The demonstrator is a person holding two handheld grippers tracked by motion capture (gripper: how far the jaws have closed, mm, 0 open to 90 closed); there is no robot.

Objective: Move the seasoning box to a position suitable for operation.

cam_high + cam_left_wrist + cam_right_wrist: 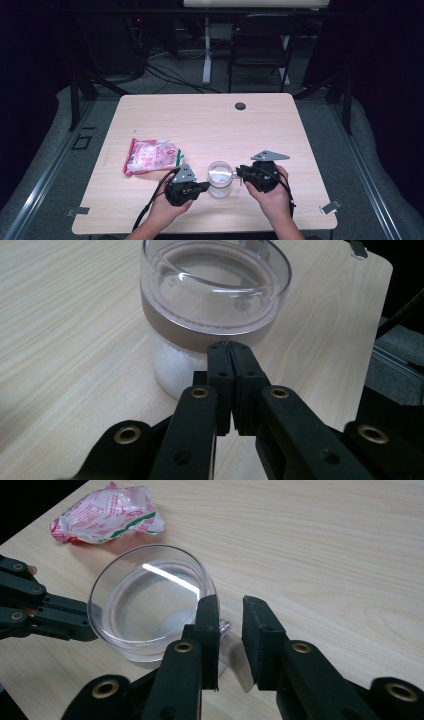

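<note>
A pink and white packet (150, 156) lies at the left of the worktop (210, 120). Just right of it, the left gripper (202, 187) points rightward, jaws pressed together, tips touching the jar (220, 178), which stands near the front edge holding white powder under a clear lid. The right gripper (239, 173) points leftward, jaws narrowly parted astride the lid's clear tab (231, 652).

txt: none legible | pink packet (150, 156): print too blurred
</note>
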